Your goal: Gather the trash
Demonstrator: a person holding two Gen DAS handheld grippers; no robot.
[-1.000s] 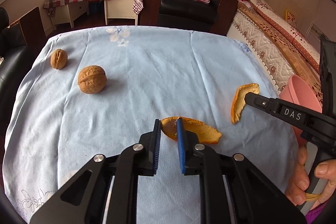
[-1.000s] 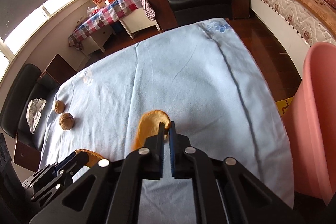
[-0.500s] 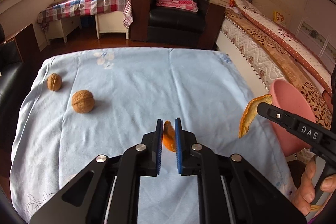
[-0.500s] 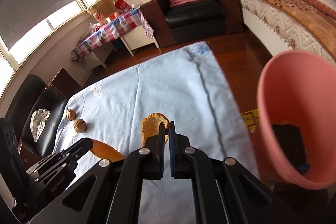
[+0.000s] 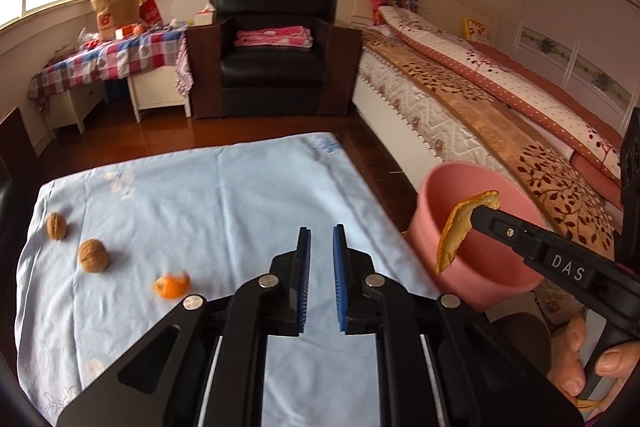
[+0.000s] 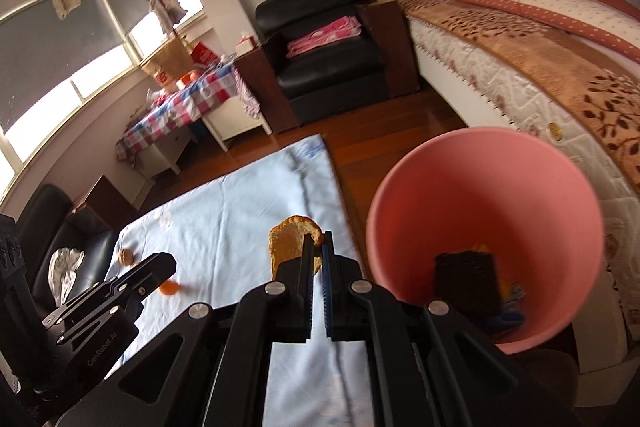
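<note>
The right claw (image 6: 316,247) pinches an orange peel (image 6: 292,243) just left of the pink bin (image 6: 472,155), hanging lengthwise, while the left claw (image 5: 319,239) shows an empty gap, its dropped peel piece (image 5: 172,285) on the bench (image 5: 208,195) lower left.

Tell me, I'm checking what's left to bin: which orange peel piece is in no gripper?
The small blurred piece near the larger walnut on the blue cloth; the other peel hangs clamped in the right gripper by the pink bin.
</note>
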